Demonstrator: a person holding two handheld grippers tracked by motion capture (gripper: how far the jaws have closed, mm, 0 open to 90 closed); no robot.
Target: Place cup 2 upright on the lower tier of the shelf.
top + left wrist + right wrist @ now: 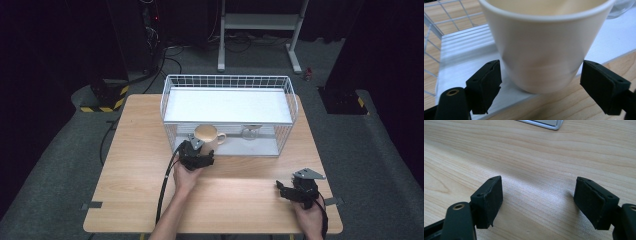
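Note:
A cream mug [207, 134] with its handle to the right stands on the white lower shelf of a wire basket [289, 87], at its open front. In the left gripper view the mug [544, 47] sits close up between the pads. My left gripper [199, 147] [540, 75] reaches to the mug's base, one pad on either side. Only slim gaps separate the pads from the mug's wall, so the jaws stand open around it. My right gripper [283, 189] [539, 192] rests low over the bare wood at the front right, open with nothing between its pads.
A clear glass [249, 132] [621, 7] stands on the same shelf to the right of the mug. The basket has a white upper shelf [227, 105]. The wooden table [135, 170] has free room at left and front. A metal stand [260, 22] is beyond the table.

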